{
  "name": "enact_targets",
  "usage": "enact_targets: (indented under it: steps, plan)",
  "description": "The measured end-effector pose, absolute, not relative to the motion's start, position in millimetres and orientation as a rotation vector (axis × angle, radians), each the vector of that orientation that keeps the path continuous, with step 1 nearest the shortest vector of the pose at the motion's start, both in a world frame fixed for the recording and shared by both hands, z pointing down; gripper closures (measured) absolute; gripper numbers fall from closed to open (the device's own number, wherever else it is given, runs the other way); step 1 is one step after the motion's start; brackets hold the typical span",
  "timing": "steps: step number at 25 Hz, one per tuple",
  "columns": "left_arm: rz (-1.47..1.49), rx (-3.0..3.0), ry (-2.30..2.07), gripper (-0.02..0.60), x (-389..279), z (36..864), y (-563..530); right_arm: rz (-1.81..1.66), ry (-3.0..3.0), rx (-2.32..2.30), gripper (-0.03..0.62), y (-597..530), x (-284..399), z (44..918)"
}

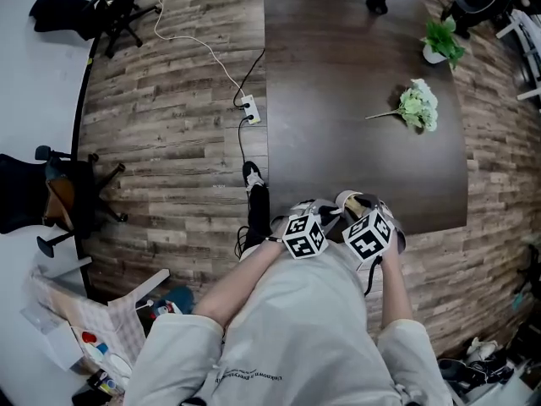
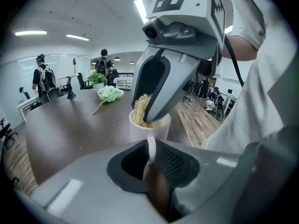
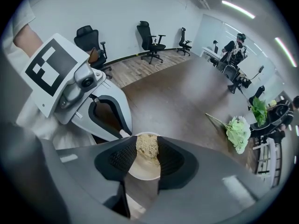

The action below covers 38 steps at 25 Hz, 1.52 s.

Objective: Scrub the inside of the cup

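A white cup [image 2: 140,130] stands at the near edge of the dark table [image 1: 338,100], right in front of me. My left gripper [image 2: 150,152] is shut on the cup's handle [image 2: 150,146]. My right gripper [image 3: 147,154] is shut on a yellowish fibrous scrubber [image 3: 147,146], which sits down inside the cup's mouth [image 3: 140,172]. In the head view the left gripper [image 1: 325,215] and the right gripper [image 1: 359,205] meet over the cup [image 1: 347,200], and their marker cubes hide most of it. How deep the scrubber reaches is hidden.
A bunch of pale green flowers [image 1: 420,106] lies on the table's far right, and a small potted plant [image 1: 441,42] stands beyond it. A power strip with cables [image 1: 248,104] lies on the wood floor to the left. Office chairs [image 3: 152,38] line the wall. People stand far off [image 2: 42,76].
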<state>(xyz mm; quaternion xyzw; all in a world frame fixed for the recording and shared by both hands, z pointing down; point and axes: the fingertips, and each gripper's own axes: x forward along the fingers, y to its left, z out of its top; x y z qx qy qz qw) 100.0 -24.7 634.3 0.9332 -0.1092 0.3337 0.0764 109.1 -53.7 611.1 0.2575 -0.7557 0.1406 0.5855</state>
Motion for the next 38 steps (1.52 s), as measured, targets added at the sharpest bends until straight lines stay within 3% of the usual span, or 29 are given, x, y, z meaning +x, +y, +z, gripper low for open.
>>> enact_targets:
  steps: [38]
  plan:
    - [0.94, 2.722, -0.386, 0.528, 96, 633, -24, 0.383, -1.678, 0.452, 0.434, -34, 131, 606]
